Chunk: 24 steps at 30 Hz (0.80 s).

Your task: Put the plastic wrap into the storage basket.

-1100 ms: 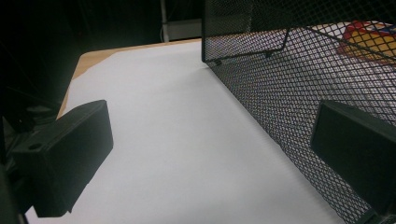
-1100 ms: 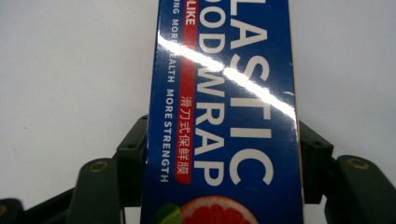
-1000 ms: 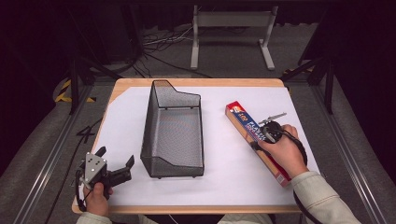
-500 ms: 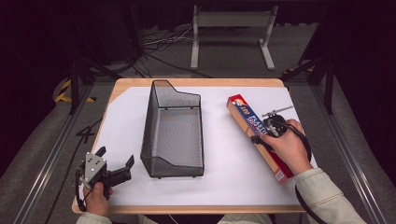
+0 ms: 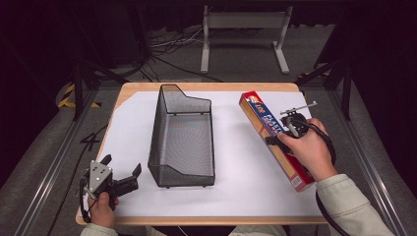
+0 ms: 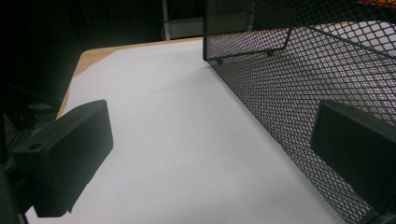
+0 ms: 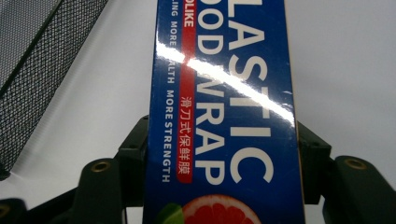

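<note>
At about seven o'clock on the table (image 5: 147, 91), the left gripper (image 5: 129, 178) sits idle with its jaws wide apart and nothing between them, just beside the mesh basket (image 5: 183, 140) standing at the centre. Out at three o'clock, the right gripper (image 5: 275, 141) is clamped across the narrow width of the plastic wrap box (image 5: 260, 115), near its middle. I judge the long carton light, stiff and glossy enough to slip or swing if held off-centre, and the bare white sheet between box and basket leaves free room.
</note>
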Each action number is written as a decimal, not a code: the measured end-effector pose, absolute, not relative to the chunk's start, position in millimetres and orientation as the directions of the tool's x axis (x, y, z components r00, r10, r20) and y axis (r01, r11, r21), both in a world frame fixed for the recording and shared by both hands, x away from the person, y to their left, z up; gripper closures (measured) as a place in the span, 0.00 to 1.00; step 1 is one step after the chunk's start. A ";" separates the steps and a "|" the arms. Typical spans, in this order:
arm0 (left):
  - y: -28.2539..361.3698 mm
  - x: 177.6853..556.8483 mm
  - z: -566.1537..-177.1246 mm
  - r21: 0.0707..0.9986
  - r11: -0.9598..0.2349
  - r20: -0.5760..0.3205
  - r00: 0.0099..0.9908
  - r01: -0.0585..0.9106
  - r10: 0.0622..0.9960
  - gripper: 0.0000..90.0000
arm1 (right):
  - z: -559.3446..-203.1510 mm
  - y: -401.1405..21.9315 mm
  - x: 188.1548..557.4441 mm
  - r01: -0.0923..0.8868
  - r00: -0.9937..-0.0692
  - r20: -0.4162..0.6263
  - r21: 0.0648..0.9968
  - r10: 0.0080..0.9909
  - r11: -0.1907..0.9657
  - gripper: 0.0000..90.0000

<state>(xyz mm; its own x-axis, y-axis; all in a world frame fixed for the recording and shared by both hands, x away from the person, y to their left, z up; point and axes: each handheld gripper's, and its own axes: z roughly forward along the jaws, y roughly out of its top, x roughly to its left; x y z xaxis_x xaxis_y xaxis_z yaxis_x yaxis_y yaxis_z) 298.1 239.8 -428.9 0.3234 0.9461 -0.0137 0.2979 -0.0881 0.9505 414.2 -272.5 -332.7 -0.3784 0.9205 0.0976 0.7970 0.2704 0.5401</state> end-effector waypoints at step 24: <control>245.3 289.8 -427.0 0.955 -0.087 -0.004 0.304 0.285 0.953 0.00 | -302.0 -207.8 406.5 0.738 -0.479 0.069 0.572 0.875 0.359 0.43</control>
